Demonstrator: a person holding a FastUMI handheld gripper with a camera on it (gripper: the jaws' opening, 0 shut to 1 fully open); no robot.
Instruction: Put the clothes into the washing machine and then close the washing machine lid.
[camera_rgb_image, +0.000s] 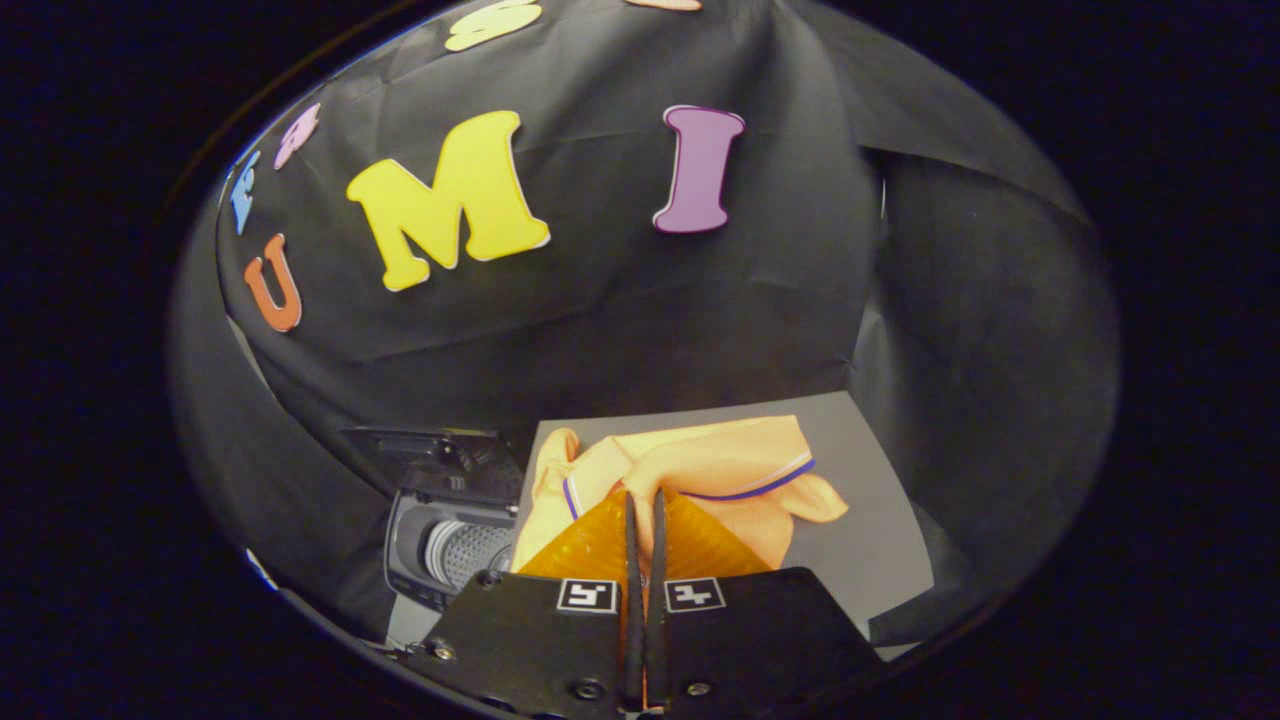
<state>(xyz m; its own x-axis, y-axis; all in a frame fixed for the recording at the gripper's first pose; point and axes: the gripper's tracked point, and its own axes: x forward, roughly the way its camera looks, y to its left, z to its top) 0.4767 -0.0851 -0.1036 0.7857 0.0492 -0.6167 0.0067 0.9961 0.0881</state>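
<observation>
My tongs (645, 505) are pressed nearly together, the two black fingers (632, 560) running side by side with only a thin slit between them. Their tips sit right at the near edge of the shirt (700, 470), and a sliver of orange shows in the slit lower down, so some cloth seems caught there. I cannot tell for sure that both fingers press on it.

The shirt is a pale orange garment with a thin purple and white trim, lying crumpled on the grey tabletop (870, 540). Most of it spreads just ahead of the tips and beyond them. Amber ribbed pads (590, 545) fan out on either side of the fingers and cover its near part.

The washer (450, 545) stands just left of the shirt, at the tabletop's left edge. Its lid (440, 460) is raised, and the perforated drum (475, 550) shows inside the opening.
</observation>
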